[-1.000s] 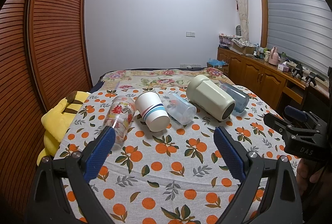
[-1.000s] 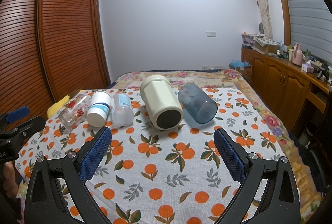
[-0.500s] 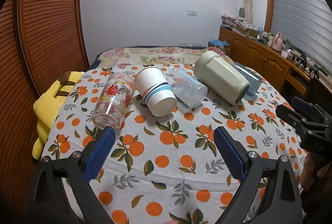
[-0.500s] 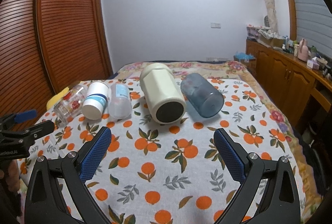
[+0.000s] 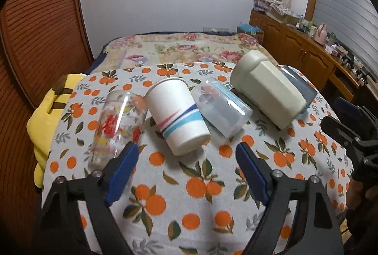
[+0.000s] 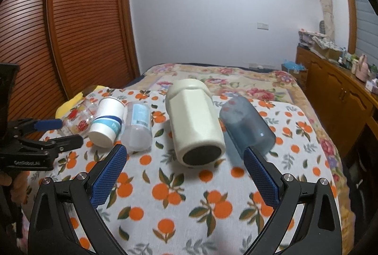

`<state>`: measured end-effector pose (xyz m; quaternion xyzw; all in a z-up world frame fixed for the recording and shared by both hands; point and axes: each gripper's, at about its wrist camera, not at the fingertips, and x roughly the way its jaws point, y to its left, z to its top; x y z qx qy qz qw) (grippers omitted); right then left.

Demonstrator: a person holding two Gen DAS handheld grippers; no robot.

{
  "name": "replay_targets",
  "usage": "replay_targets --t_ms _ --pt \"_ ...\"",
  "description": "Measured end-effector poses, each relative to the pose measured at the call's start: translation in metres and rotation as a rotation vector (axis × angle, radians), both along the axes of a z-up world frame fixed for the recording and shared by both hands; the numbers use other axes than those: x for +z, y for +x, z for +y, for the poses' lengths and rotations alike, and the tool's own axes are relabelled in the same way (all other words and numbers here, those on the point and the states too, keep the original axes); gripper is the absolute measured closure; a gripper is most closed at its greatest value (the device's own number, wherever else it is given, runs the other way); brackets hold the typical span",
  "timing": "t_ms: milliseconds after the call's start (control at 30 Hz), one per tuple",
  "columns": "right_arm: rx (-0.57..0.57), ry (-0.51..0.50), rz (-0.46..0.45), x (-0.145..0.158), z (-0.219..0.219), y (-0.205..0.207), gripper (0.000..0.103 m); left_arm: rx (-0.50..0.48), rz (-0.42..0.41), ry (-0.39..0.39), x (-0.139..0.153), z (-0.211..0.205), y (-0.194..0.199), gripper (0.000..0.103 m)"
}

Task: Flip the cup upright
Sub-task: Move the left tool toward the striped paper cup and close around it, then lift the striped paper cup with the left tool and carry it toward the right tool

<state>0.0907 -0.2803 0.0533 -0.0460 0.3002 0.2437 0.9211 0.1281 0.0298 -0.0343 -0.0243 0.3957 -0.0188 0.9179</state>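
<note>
Several cups lie on their sides in a row on an orange-print cloth (image 5: 200, 188). From the left: a printed glass (image 5: 115, 127), a white paper cup (image 5: 177, 110) with blue and pink stripes, a clear plastic cup (image 5: 219, 108), a big cream cup (image 5: 267, 94) and a blue-grey cup (image 6: 245, 125). My left gripper (image 5: 186, 155) is open, just in front of the paper cup. My right gripper (image 6: 184, 158) is open, just in front of the cream cup (image 6: 193, 122). Neither holds anything.
A yellow plush (image 5: 47, 113) lies at the cloth's left edge. A floral bedspread (image 5: 179, 47) stretches behind the cups. A wooden louvred wardrobe (image 6: 70, 18) stands on the left, wooden cabinets (image 5: 307, 54) on the right.
Both grippers have moved forward and lower toward the cups, which now look larger. The left one has centred on the paper cup, the right one on the cream cup. Jaws stay open.
</note>
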Motion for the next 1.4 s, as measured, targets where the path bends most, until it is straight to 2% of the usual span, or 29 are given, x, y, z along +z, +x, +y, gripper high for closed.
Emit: replay_targets --t_ms 133,367,733,1033,1233,1400 --pt "0.026 -0.011 0.017 -0.001 0.009 0.017 0.002 0.008 0.06 -0.035 -0.005 0.006 0.024 0.028" --pt "0.055 -0.005 0.028 -0.001 0.018 0.034 0.002 0.019 0.15 -0.081 -0.012 0.012 0.051 0.029" --pt "0.083 0.021 0.042 -0.004 0.025 0.04 0.002 0.025 0.243 -0.026 -0.02 0.007 0.075 0.03" --pt "0.08 0.035 0.037 -0.002 0.021 0.036 0.002 0.038 0.277 -0.015 -0.033 0.005 0.081 0.031" --pt "0.078 0.039 0.037 -0.002 0.018 0.034 0.002 0.044 0.269 -0.004 -0.035 0.006 0.082 0.044" --pt "0.076 0.038 0.039 -0.003 0.017 0.034 0.002 0.039 0.24 0.001 -0.033 0.005 0.077 0.047"
